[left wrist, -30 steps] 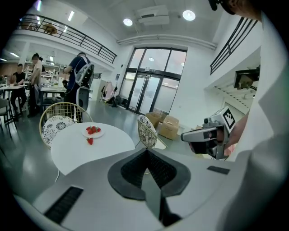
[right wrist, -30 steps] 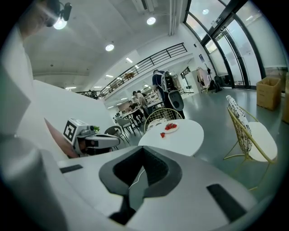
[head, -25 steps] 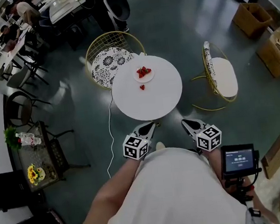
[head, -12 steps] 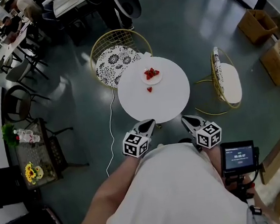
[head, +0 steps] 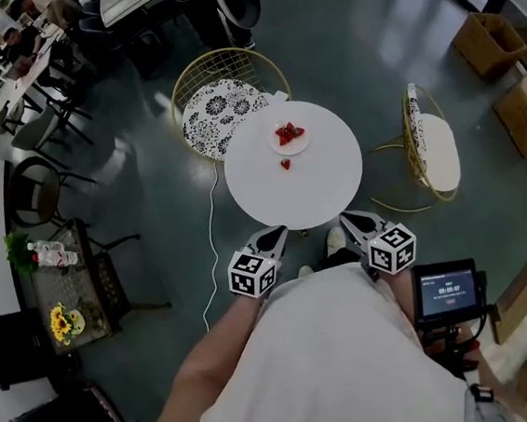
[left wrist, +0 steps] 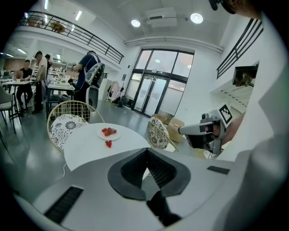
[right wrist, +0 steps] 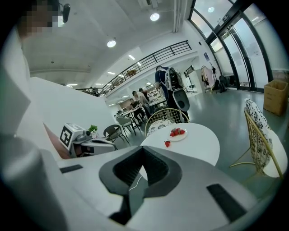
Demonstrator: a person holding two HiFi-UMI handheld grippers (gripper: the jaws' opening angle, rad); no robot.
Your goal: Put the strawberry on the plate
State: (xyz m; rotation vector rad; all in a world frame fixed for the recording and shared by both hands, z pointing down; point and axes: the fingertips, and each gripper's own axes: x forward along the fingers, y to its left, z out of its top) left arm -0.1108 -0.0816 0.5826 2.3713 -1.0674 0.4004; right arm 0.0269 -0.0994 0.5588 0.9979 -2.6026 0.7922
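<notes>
Head view: my left tool (head: 269, 244) and right tool (head: 357, 225) are held at the near edge of the round white counter (head: 317, 186), well apart from the fruit. A lone strawberry (head: 285, 164) lies on the counter just beside the plate (head: 301, 144), which carries more strawberries (head: 285, 134).

Left gripper view: left tool pressed together, nothing between its jaws.

Right gripper view: right tool likewise pressed together and empty. The strawberry sits off the plate, on its near side.
</notes>
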